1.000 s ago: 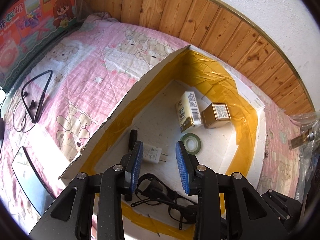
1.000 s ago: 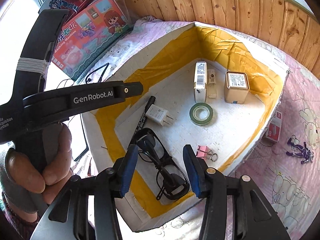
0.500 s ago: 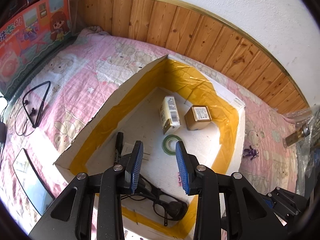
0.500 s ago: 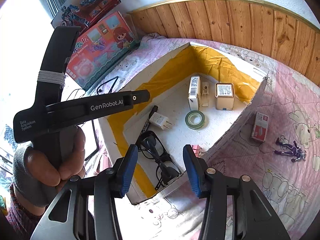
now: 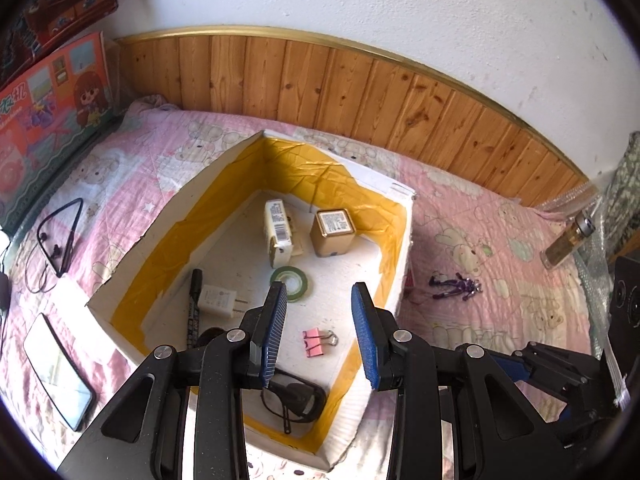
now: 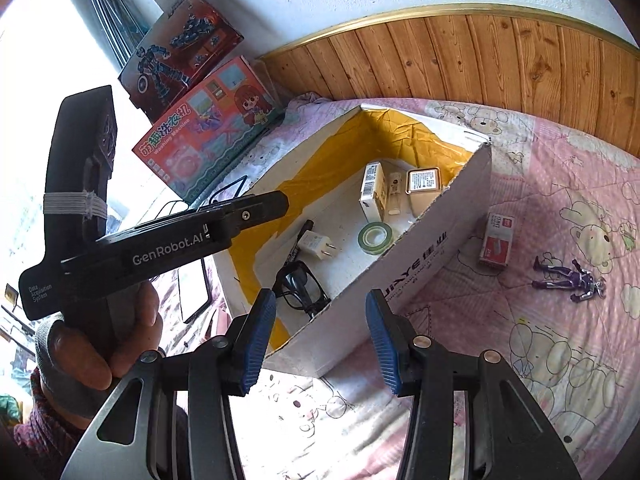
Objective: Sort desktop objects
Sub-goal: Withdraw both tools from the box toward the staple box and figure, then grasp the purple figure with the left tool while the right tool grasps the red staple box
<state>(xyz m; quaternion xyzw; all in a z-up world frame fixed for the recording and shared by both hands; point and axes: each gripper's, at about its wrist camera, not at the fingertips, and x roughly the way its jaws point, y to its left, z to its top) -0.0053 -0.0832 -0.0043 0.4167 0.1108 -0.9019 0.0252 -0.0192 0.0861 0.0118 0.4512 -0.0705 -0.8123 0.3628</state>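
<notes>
Grippers both empty, jaws apart: left gripper (image 5: 318, 332) above box (image 5: 404, 256), right gripper (image 6: 320, 336) at its near corner. Purple figure (image 6: 568, 276) and staple box (image 6: 496, 236) out on quilt (image 6: 540, 360). I worry soft quilt lets figure slip.

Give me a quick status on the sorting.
Left gripper and right gripper open, empty. Box holds several items. Purple figure and stapler box lie outside. Nothing blocking.

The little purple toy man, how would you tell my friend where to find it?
Start at the big white box with yellow tape inside, sitting on the pink teddy-bear quilt. Look outside the box, past the small red-and-white staple box lying beside its wall. The purple figure lies flat on the quilt there, the only purple thing with arms and legs.
</notes>
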